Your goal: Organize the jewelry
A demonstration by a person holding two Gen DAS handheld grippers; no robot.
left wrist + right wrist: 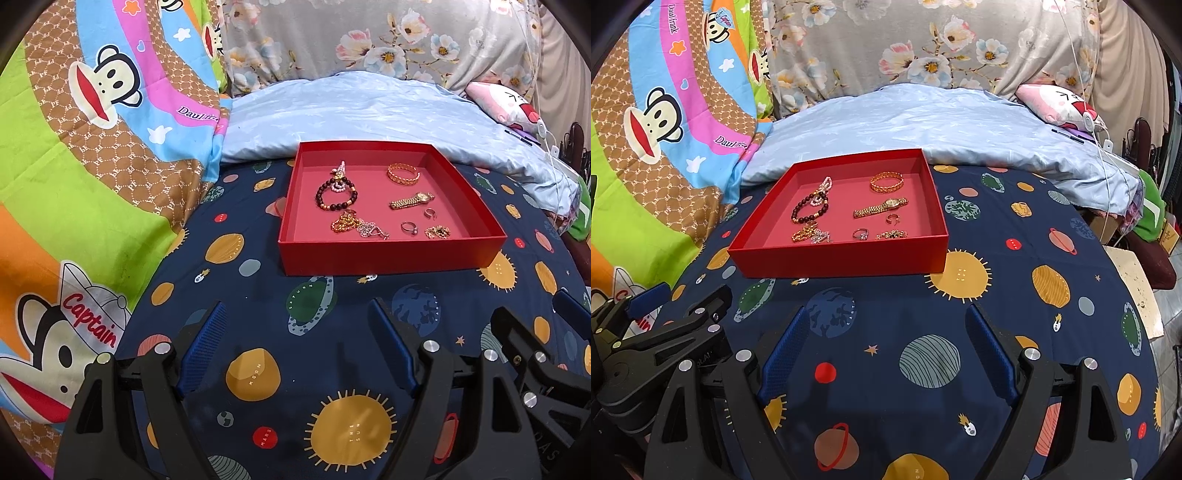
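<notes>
Both jaws stood wide and empty, the left gripper beside the right gripper. Ahead of them the red tray (on the planet-print bedsheet) held bracelets, a gold watch and rings.

My two wrist cameras look forward and downward, side by side; both share the shallow red cardboard tray mid-frame.
</notes>
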